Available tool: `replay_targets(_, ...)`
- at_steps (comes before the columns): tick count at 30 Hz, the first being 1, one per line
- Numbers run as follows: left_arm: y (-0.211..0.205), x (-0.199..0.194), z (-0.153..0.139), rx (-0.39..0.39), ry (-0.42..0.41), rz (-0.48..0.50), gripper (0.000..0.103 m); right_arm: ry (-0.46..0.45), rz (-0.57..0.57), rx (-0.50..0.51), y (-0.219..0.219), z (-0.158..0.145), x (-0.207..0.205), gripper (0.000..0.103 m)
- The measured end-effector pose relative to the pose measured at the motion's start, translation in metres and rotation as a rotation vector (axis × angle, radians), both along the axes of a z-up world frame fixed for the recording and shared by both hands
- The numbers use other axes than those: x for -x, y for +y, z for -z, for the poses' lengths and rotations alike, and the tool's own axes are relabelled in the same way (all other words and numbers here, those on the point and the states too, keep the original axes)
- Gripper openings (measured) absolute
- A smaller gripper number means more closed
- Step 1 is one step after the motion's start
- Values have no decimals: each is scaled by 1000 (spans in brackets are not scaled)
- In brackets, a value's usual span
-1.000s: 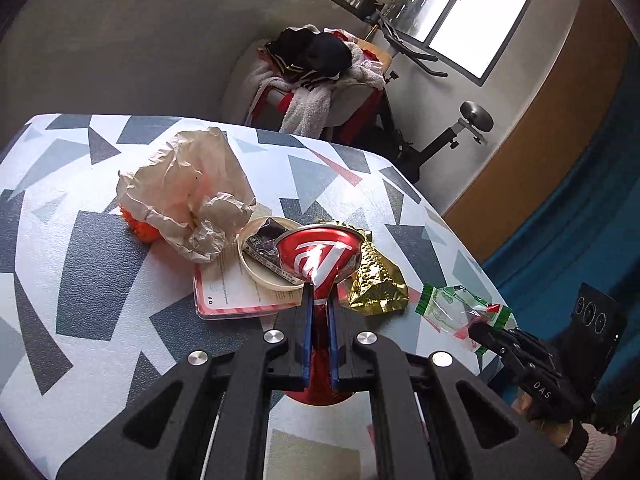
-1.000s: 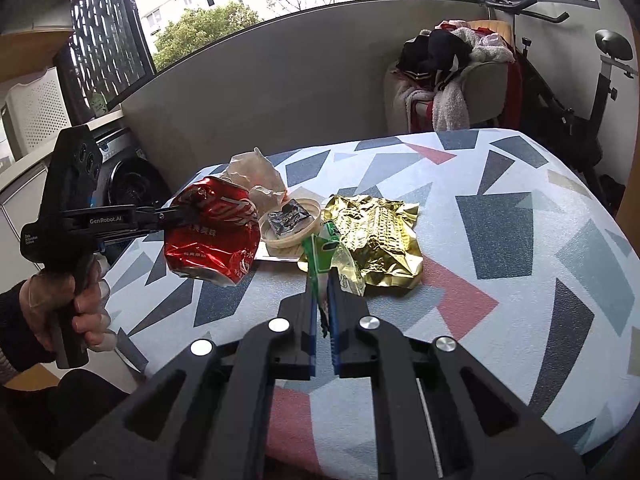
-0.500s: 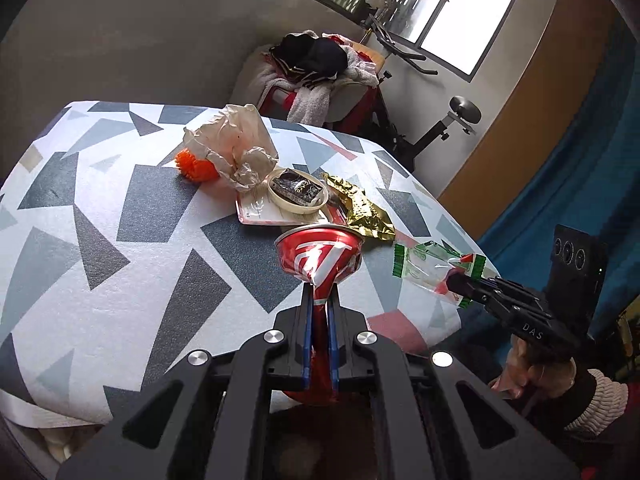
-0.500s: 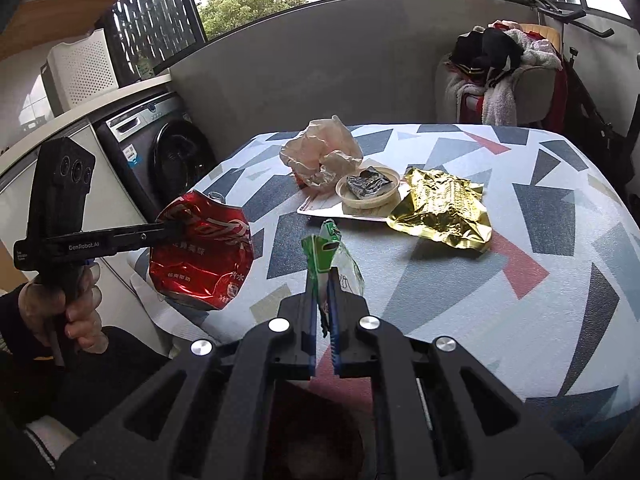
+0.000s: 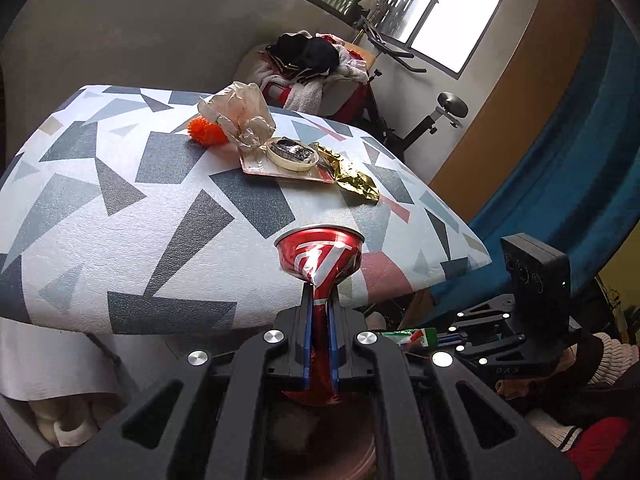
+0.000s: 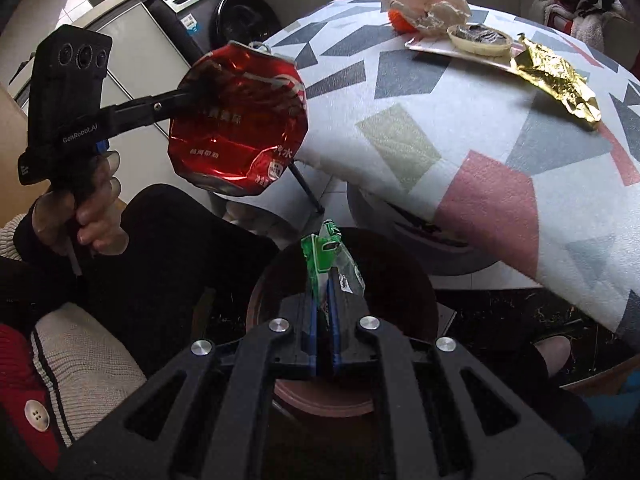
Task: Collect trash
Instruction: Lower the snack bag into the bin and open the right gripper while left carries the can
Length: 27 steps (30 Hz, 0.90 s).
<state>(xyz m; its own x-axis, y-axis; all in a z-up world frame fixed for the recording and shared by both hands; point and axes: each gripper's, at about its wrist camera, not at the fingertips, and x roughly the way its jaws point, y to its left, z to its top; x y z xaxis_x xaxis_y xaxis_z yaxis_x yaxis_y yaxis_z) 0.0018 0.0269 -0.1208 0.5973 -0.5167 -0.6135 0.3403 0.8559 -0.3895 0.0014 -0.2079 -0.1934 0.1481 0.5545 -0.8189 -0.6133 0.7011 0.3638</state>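
Note:
My left gripper (image 5: 320,300) is shut on a crushed red soda can (image 5: 320,258), held off the near edge of the table (image 5: 120,208); the can also shows in the right wrist view (image 6: 236,120). My right gripper (image 6: 323,280) is shut on a green and clear plastic wrapper (image 6: 328,256), held low over a round dark brown bin (image 6: 400,280) on the floor. The wrapper's tip shows in the left wrist view (image 5: 412,336).
On the table lie crumpled paper (image 5: 240,114), an orange ball (image 5: 206,132), a tray (image 5: 256,166) with a small bowl (image 5: 292,154), and a gold foil wrapper (image 5: 356,182). A washing machine (image 6: 232,12) stands behind. The person's legs (image 6: 168,264) are beside the bin.
Both grippers have pulled back from the table and dropped lower. The right gripper now holds the wrapper over the bin on the floor. The can has moved past the table's edge.

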Motion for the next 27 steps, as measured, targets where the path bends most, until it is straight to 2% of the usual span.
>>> replay_targets(7,-2,16,7,-26,-34,13,7,74,5,56,16,28,-9,10)
replay_targets(18,2,20,32,-4,-8,-2,7,88,9,96,32,52,-16,14)
replay_targets(22,3,19,37,-2,2,-10,7,89,9,113,35,53,-15,24)
replay_targets(23,4,19,38,0,2,-13,7,89,7,123,36,55,-16,31)
replay_targets(26,4,18,42,1,13,-18,7,65,4,143,37,54,-14,45)
replay_targets(27,3,18,42,-1,18,-17,7,39,11,155,37,51,-12,54)
